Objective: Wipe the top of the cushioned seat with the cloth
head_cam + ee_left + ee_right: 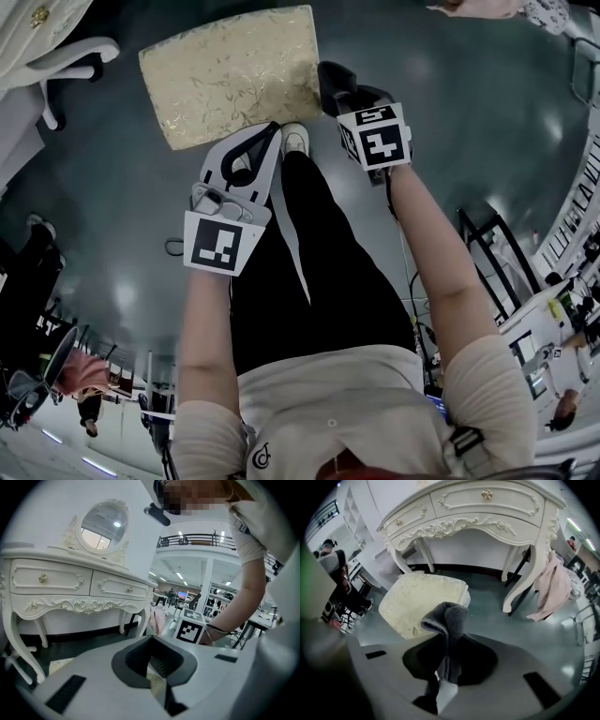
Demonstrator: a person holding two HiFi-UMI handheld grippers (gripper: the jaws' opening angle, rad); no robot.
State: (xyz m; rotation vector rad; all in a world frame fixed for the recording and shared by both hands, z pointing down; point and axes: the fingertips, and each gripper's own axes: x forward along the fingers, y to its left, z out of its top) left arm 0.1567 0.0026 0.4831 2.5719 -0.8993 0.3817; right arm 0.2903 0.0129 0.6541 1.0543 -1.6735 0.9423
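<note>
The cushioned seat [234, 75] has a cream and gold leaf-patterned top and stands on the floor ahead of me; it shows again in the right gripper view [419, 602]. My right gripper [339, 86] hangs just off the seat's right edge, shut on a dark grey cloth [449, 630] that sticks up folded from its jaws [447, 667]. My left gripper [272, 133] hovers at the seat's near edge with its fingers together and nothing in them. In the left gripper view its jaws [161, 670] point across at the right gripper's marker cube [191, 629].
A white carved dressing table [478, 513] with drawers and an oval mirror [104, 526] stands right behind the seat. A pink garment [551, 592] hangs by its right leg. My own leg and shoe [294, 139] are below the seat. Chairs and frames stand around on the grey floor.
</note>
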